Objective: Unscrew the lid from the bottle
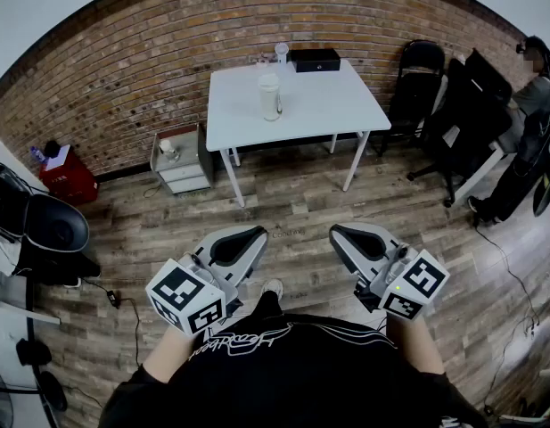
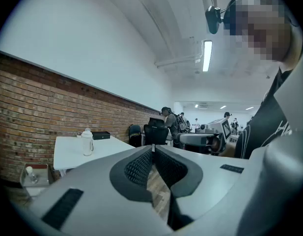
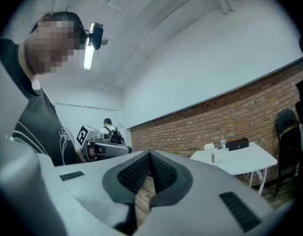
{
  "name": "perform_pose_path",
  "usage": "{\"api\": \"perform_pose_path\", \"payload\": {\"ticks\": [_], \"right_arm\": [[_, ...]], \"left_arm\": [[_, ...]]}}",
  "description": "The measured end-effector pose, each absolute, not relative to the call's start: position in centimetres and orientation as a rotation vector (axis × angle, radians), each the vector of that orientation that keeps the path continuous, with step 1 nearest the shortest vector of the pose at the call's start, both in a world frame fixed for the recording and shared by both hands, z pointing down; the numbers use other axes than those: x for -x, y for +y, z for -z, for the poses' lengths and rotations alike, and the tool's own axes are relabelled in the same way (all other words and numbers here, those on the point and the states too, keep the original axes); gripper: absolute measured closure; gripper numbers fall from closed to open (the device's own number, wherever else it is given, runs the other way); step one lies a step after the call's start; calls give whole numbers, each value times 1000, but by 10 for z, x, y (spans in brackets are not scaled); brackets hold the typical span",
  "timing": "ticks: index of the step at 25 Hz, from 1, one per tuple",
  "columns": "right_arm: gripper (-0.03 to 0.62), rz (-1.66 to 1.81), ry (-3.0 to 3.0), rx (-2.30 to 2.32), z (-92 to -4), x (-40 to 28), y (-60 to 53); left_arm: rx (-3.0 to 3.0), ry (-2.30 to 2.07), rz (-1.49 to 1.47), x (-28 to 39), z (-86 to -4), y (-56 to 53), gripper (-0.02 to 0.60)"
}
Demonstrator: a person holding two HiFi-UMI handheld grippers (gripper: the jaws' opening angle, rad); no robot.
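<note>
Here both tools are held out low in front of the person, well short of the counter (image 1: 324, 105) and apart from each other, over a wooden plank floor (image 1: 292, 199). The left tool (image 1: 248, 236) is clenched, its ribbed pads meeting at the tips with nothing between them, and it tilts slightly downward. The right tool (image 1: 348, 234) is likewise clenched on nothing and sits level. The bottle (image 1: 270, 98), pale and upright, stands on the white counter toward its rear left part, with its lid (image 1: 269, 79) on top. Neither tool touches it; it is well apart from both. Behind the bottle, near the counter's back edge by the brick wall (image 1: 150, 52), lies a black box (image 1: 314, 59), and a small white object stands just beside that box, too small to make out. To the left of the counter a low grey cabinet (image 1: 182, 163) sits on the floor against the wall, and further left a red box (image 1: 68, 176). To the right of the counter stand dark chairs (image 1: 417, 83). The person's black top (image 1: 292, 373) fills the lower part of the head view.
</note>
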State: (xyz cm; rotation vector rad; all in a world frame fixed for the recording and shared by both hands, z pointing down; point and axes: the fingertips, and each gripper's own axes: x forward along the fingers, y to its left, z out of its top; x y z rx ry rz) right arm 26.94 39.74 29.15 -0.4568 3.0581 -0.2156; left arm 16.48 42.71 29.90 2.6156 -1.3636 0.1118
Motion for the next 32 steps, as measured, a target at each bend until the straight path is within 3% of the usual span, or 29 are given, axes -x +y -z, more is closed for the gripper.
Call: {"api": "perform_pose_path", "payload": {"ticks": [13,15,17,19,21,26,32], "right_arm": [[605,267,3026,553,-301,-288,383],[527,287,3043,570,-308,-286,373],[408,302,3068,598,-319,-284,360],[327,305,3073,644,-328,-285,347],[306,313,3059,681,-333,-287,333],[263,329,3042,729,-341,-276,296],[240,355,3028,790,-352,-245,235]], "left_arm": [[-2574,-1427,-125,-157,-309,417,538],[-2557,-1450,-124,-149,-314,408,537],[-2533,-1482,-117,-137,-319,397,530],[-2509,-1497,-118,-127,-325,386,408],[-2496,-1512,-115,-120,-330,375,331],[-2500,-1502,-58,-100,-341,346,261],[-2475,-1507,-72,-61,-360,284,237]]}}
